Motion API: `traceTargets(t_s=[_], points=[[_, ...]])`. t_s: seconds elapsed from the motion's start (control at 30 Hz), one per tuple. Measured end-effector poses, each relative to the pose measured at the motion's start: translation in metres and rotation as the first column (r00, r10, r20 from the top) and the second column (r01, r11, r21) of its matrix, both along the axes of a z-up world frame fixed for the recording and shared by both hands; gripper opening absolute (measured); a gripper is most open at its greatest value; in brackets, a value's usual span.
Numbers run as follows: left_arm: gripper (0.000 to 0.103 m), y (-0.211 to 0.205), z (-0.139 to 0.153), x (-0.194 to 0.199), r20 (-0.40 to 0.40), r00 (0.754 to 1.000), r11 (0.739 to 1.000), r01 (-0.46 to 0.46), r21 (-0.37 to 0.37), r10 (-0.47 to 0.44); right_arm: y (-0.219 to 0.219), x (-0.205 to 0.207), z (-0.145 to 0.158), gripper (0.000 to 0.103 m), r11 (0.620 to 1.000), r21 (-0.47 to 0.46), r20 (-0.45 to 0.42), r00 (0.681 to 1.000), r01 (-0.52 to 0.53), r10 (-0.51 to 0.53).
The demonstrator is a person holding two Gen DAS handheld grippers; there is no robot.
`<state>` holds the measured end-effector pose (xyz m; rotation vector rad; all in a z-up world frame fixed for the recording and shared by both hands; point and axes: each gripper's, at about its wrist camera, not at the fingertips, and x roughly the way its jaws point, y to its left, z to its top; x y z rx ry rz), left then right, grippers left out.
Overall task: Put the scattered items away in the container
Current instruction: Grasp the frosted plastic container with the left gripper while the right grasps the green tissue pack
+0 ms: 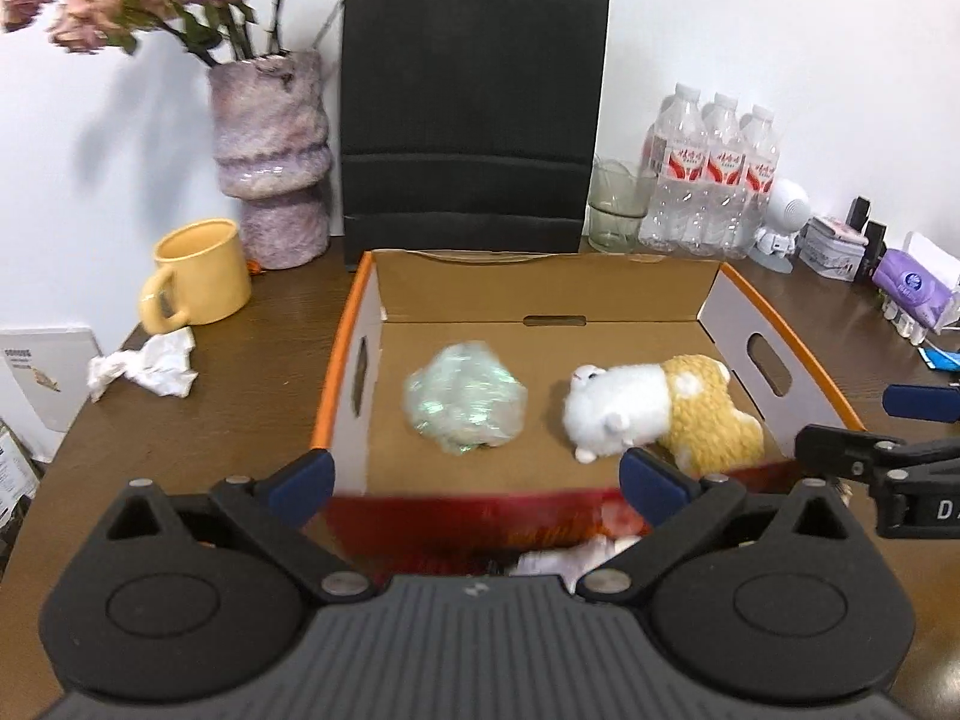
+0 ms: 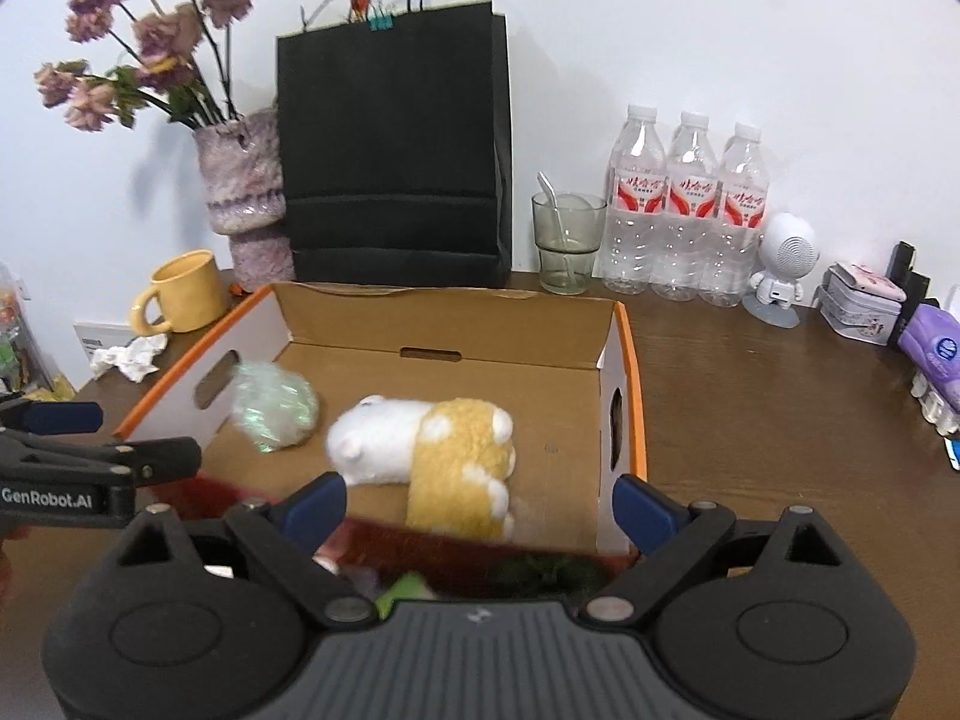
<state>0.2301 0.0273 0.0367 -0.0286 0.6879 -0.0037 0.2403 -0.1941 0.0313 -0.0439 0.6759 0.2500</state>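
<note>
Brown desk (image 1: 252, 396) fills your views; mid-frame, the cardboard box (image 1: 714, 306) holds a plush hamster (image 1: 648, 408) and crumpled wrapper (image 1: 465, 396). Your left gripper (image 1: 474, 477) and right gripper (image 2: 480, 501) gape wide, gripping nothing.

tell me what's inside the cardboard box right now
Inside the box: a plush toy and a crinkly plastic wad. A blurred red thing covers the near edge; what lies beneath is hidden.

Black gripper (image 1: 477, 483), blue fingertips (image 1: 303, 480)
</note>
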Motion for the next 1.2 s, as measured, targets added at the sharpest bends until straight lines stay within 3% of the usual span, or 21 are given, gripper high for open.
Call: traceTargets(t_s=[0.2, 0.37, 0.53, 0.87, 1.2], points=[[0.103, 0.007, -0.005, -0.051, 0.009, 1.0, 0.999, -0.028, -0.033, 0.028, -0.006, -0.052, -0.003, 0.096, 0.999, 0.027, -0.004, 1.0, -0.018, 0.019], [0.103, 0.011, -0.022, -0.083, -0.036, 0.999, 0.994, -0.045, -0.105, 0.041, -0.008, -0.084, -0.016, 0.096, 0.999, 0.041, -0.031, 0.999, -0.011, 0.013], [0.103, 0.005, -0.036, -0.105, -0.046, 0.998, 0.994, -0.056, -0.093, 0.052, -0.011, -0.105, -0.026, 0.096, 0.998, 0.066, -0.046, 0.999, -0.001, 0.004], [0.103, -0.008, -0.047, -0.12, -0.059, 0.996, 0.993, -0.077, -0.089, 0.072, -0.012, -0.126, -0.042, 0.096, 0.997, 0.081, -0.073, 0.997, -0.001, 0.007], [0.103, -0.017, -0.056, -0.103, -0.085, 0.994, 0.994, -0.071, -0.087, 0.063, -0.015, -0.117, -0.049, 0.096, 0.993, 0.121, -0.094, 0.995, 0.0, 0.012]])
